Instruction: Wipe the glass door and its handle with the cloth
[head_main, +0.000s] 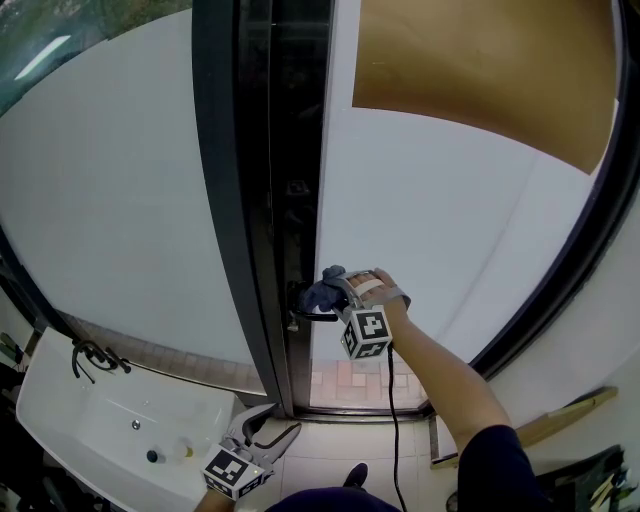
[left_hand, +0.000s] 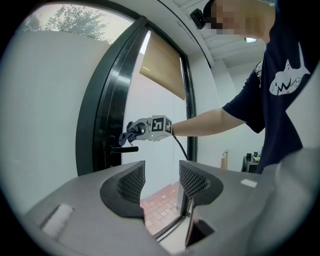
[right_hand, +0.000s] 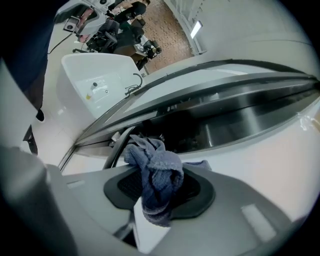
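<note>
The cloth is a bunched blue wad clamped in the right gripper. Its fingers are closed on the lower part of the wad, and the loose upper part pokes out ahead of them toward the door.

The handle is a black lever on the door's dark upright. It lies just below and slightly ahead of the cloth. In the left gripper view the lever runs level, out from the upright toward the person's right, so its long axis lies roughly in line with the right forearm. Whether the cloth already touches the lever cannot be told; at most a narrow gap shows between them.

The coming move probably turns on that offset. A small drop would put the wad on the lever's top, and a stroke along its length, out from the upright and back, would cover it. The pale glass lies to either side of the upright, beside the cloth.

The right gripper is plainly the nearer one. The left gripper hangs low by the sink, well apart from the handle. Its fingers are spread and nothing sits between them.
</note>
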